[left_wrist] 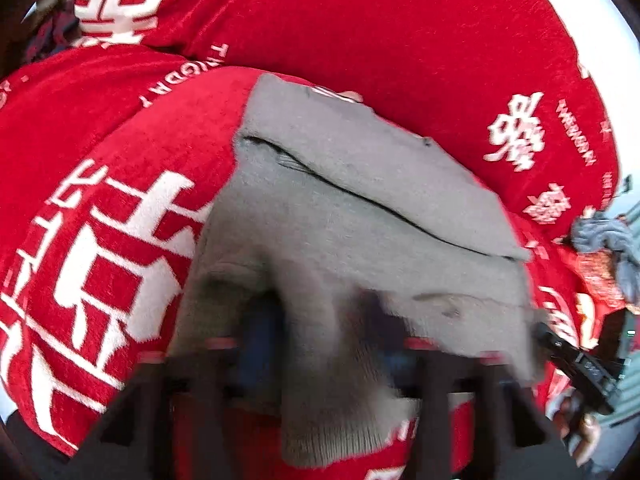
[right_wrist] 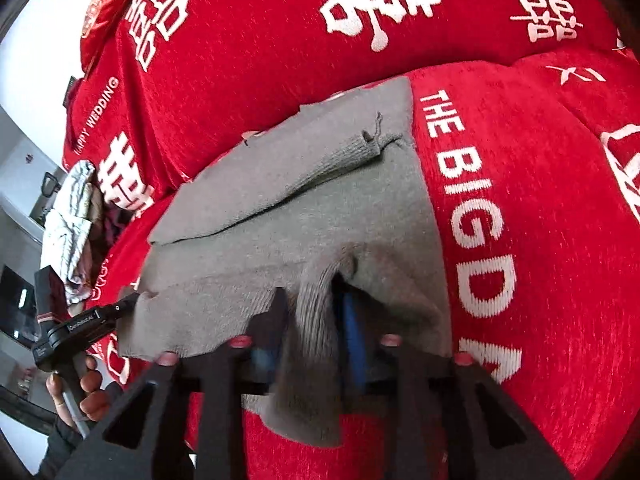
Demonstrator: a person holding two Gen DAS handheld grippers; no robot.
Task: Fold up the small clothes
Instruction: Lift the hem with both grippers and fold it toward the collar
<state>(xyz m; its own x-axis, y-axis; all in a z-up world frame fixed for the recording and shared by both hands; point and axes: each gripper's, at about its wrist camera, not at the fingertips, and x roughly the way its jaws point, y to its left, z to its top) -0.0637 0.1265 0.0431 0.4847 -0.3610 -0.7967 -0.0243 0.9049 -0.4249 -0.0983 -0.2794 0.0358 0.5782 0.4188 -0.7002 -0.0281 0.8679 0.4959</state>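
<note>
The red blanket (left_wrist: 400, 40) is covering the surface, and the grey knit garment (left_wrist: 340, 200) is lying on it, part-folded, its near hem draping between both tongs. The hem is likely bunching or sliding back if either side lets go unevenly, spoiling the fold. The left tongs (left_wrist: 320, 332) are standing apart, cloth hanging loose between them. The right tongs (right_wrist: 312, 312) are likewise parted around a ridge of knit. Both are pointing steeply down, side by side.
</note>
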